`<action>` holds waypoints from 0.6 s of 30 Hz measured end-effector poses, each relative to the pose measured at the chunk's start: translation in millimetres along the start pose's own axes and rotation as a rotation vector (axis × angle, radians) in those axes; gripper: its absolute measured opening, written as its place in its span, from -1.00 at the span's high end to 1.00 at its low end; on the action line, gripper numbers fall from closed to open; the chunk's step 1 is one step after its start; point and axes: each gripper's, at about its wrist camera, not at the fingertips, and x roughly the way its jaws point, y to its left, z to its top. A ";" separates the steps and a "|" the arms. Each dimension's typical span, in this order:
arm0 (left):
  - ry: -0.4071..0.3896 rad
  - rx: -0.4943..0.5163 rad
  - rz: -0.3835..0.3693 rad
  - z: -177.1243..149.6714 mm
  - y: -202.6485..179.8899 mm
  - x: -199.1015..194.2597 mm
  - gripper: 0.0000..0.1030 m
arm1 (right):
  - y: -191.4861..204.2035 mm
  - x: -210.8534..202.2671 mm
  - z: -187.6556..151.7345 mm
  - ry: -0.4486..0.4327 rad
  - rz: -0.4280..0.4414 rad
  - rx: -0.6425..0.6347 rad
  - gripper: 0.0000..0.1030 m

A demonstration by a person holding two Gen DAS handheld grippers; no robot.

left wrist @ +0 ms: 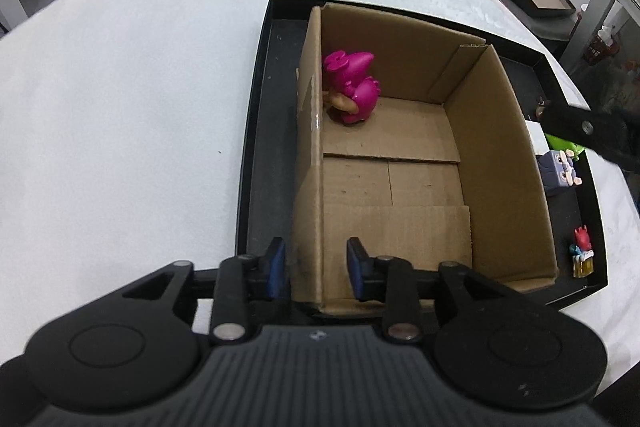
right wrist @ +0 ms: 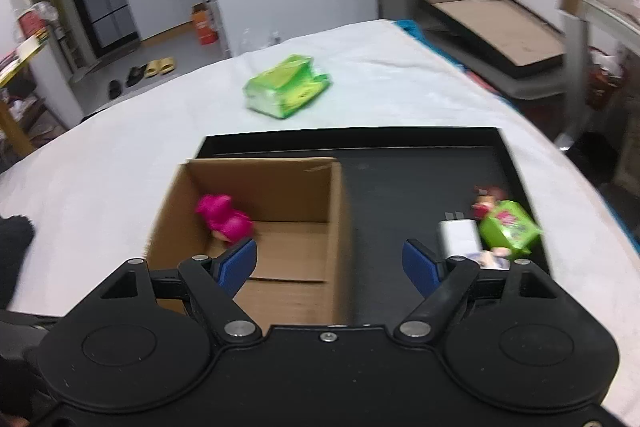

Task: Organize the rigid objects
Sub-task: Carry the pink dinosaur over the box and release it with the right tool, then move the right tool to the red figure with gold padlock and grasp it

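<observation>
A cardboard box [left wrist: 400, 155] sits inside a black tray [left wrist: 260, 163] on a white-covered table [left wrist: 120, 107] — apparently as the collecting bin. A pink toy figure [left wrist: 350, 87] already lies in its far corner, at about eleven o'clock. The left gripper [left wrist: 316, 265] straddles the box's near wall, its blue pads slightly apart, seemingly not pressing it. The right gripper [right wrist: 330, 265] hangs wide and empty. At its two o'clock, blurred, wait a white charger [right wrist: 458, 237] and green cube [right wrist: 508, 227] — likely next.

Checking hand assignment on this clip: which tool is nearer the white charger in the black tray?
Right. The right tool hangs open just short of the white charger; the left tool straddles the cardboard box wall, opposite side from it.
</observation>
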 end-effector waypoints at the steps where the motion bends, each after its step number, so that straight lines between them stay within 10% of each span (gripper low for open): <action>1: -0.005 0.000 0.007 0.1 -1.3 -2.7 0.31 | -5.4 -2.4 -2.5 -0.004 -0.008 0.011 -0.54; 18: -0.027 0.082 0.181 1.9 -35.1 -15.8 0.01 | -55.9 15.4 -50.9 0.001 -0.211 0.079 -0.69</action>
